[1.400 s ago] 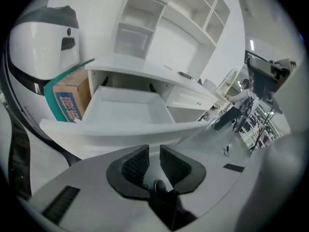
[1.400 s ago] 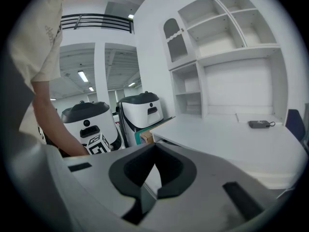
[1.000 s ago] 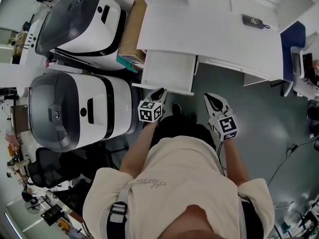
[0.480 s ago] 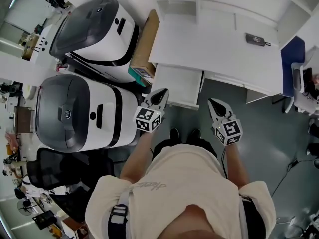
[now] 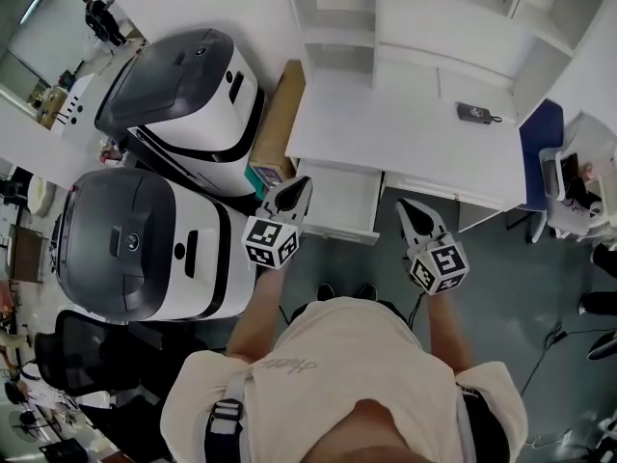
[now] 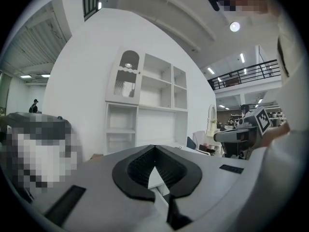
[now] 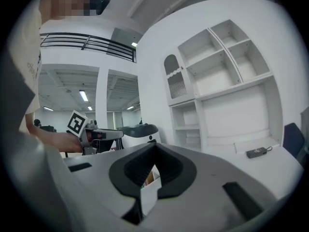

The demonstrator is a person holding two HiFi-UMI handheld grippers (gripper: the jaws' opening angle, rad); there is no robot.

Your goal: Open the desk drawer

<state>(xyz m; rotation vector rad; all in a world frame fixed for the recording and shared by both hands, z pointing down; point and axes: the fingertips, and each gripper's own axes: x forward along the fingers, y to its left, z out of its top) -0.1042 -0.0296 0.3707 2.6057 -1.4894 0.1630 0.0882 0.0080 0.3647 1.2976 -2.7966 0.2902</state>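
The white desk drawer stands pulled out from under the white desk, its inside bare. My left gripper hovers by the drawer's front left corner, jaws shut on nothing. My right gripper is held to the right of the drawer, in front of the desk's edge, also shut and empty. In the left gripper view the closed jaws point level at the white shelf unit, with the right gripper off to the side. The right gripper view shows its closed jaws and the left gripper.
Two large white-and-grey machines stand left of the desk, with a cardboard box between them and it. A small black device lies on the desk. A blue chair sits at the right. My feet are on the grey floor.
Both grippers have risen and now point more level. The left one has come off the drawer's front edge. The drawer stays pulled out.
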